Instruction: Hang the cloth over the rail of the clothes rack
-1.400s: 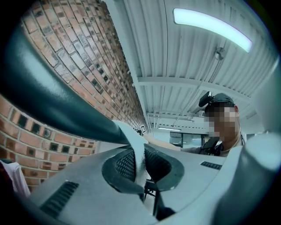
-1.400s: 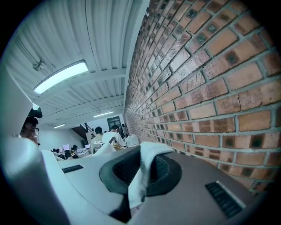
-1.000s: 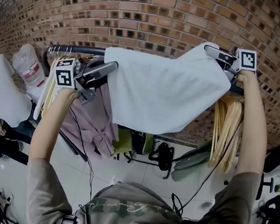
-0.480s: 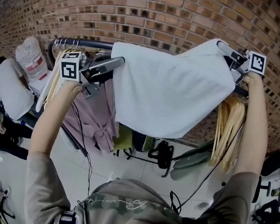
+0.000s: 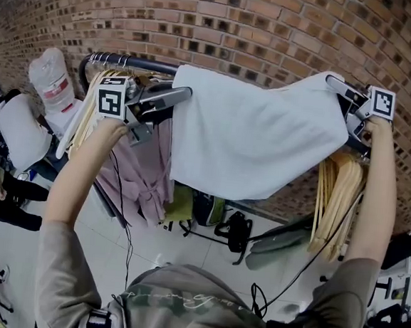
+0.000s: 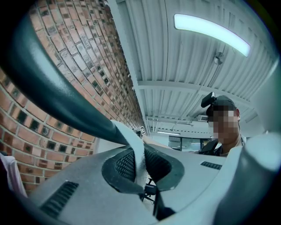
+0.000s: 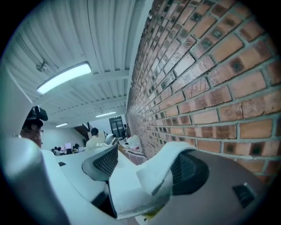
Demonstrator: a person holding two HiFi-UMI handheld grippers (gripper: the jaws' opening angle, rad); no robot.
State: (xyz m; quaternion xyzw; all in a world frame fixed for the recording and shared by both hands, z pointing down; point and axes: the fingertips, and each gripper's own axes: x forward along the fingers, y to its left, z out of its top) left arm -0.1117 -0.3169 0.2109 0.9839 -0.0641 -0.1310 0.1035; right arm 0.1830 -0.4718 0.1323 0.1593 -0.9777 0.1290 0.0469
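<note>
A white cloth (image 5: 258, 136) hangs folded over the dark rail (image 5: 128, 63) of the clothes rack, in front of the brick wall. My left gripper (image 5: 179, 94) is at the cloth's upper left corner, shut on its edge. In the left gripper view the thin white edge (image 6: 131, 140) is pinched between the pads, beside the rail (image 6: 52, 88). My right gripper (image 5: 339, 86) is at the cloth's upper right corner. Its jaws have just been opening and stand wide apart. The cloth corner (image 7: 131, 193) still lies loosely between them, resting against one pad (image 7: 189, 171).
Wooden hangers hang on the rail at the left (image 5: 88, 114) and at the right (image 5: 334, 199). A pink garment (image 5: 144, 169) hangs under my left gripper. White stuffed bags (image 5: 19, 133) stand at the left. Dark bags (image 5: 235, 230) lie on the floor below the rack.
The right gripper's jaws have spread apart at the cloth's right corner, and that hand has drifted slightly to the right. The left gripper keeps its grip in the same place.
</note>
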